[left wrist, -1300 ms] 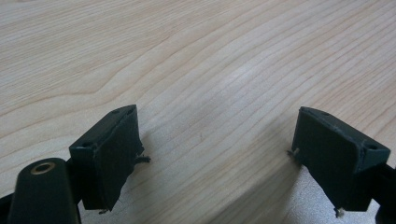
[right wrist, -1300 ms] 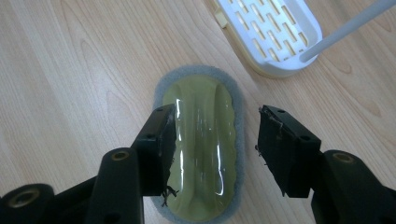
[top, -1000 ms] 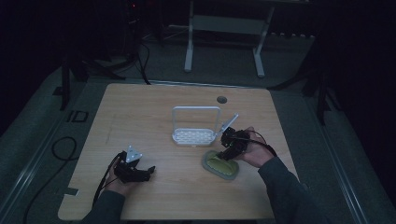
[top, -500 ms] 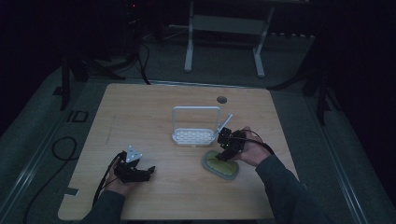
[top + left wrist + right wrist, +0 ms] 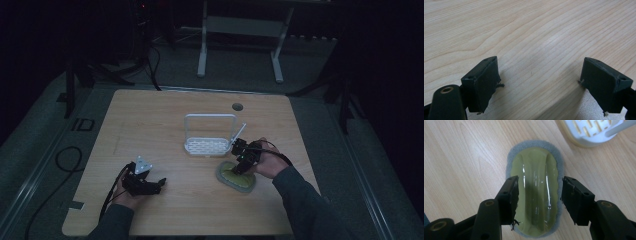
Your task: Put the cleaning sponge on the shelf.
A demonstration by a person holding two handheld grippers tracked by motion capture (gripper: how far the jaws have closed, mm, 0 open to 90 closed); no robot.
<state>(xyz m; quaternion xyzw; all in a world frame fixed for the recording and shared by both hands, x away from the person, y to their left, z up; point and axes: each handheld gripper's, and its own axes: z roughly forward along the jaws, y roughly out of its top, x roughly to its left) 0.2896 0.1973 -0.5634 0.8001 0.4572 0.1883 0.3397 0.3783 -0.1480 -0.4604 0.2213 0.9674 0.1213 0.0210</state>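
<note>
Two grippers on the pale wooden surface (image 5: 165, 115), one working. Judged progress: early — approach done, grasp not made, nothing lifted or moved yet.

White perforated plastic basket with a tall hoop handle (image 5: 207, 145) stands upright near the middle of the surface, apparently empty as far as the high view shows. It's the likely destination, but that's my guess.

Oval scrubber, glossy olive-green plastic grip on a grey felt pad (image 5: 534, 195), lies flat on the surface just in front and to the right of the basket, apart from it. In the right gripper view the basket's corner sits at the top right edge, with a strip of wood between it and the pad.

Right gripper (image 5: 537, 197) is down over the scrubber, jaws at medium spread, straddling the green grip across its short width. One jaw sits at the grip's left edge, the other at its right; can't tell if either touches. Not clamped.

Left gripper (image 5: 539, 82) is parked at the near left of the surface, well apart from everything, jaws wide, nothing between them but bare wood.

Left to do, as I read it: close on the grip, lift, carry it to the basket. Risk: the grip is glossy and rounded, so the jaws may slip.
</note>
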